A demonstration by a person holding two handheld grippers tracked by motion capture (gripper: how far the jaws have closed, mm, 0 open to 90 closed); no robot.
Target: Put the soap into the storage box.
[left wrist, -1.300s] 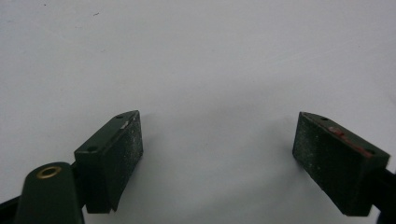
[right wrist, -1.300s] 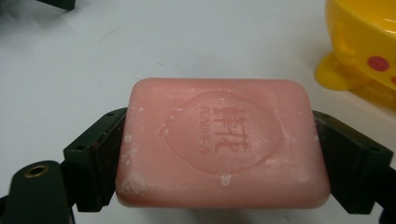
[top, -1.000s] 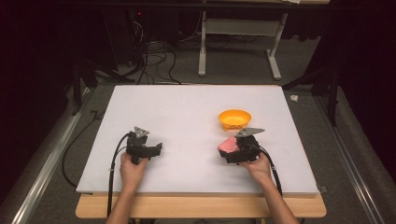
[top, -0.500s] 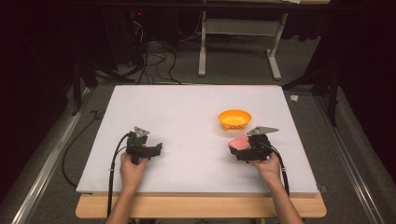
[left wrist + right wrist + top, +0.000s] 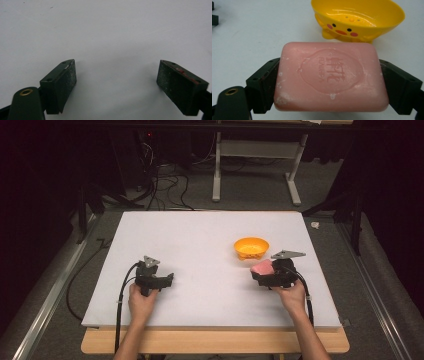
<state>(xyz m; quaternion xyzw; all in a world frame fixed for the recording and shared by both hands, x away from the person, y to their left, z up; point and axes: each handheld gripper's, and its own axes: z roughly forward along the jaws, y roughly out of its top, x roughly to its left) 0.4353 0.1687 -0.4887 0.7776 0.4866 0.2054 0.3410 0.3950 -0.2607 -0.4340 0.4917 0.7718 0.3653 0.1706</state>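
Pink soap bar (image 5: 329,76) clamped flat between jaws of right gripper (image 5: 263,272), held by its two short ends, embossed face up. Soap carried near right edge of white table (image 5: 200,240), just in front of yellow duck-faced dish (image 5: 251,248), apart from it. Dish seen empty, toward right half of surface. Left gripper (image 5: 117,82) held low near front-left part of surface, jaws spread wide, nothing gripped.
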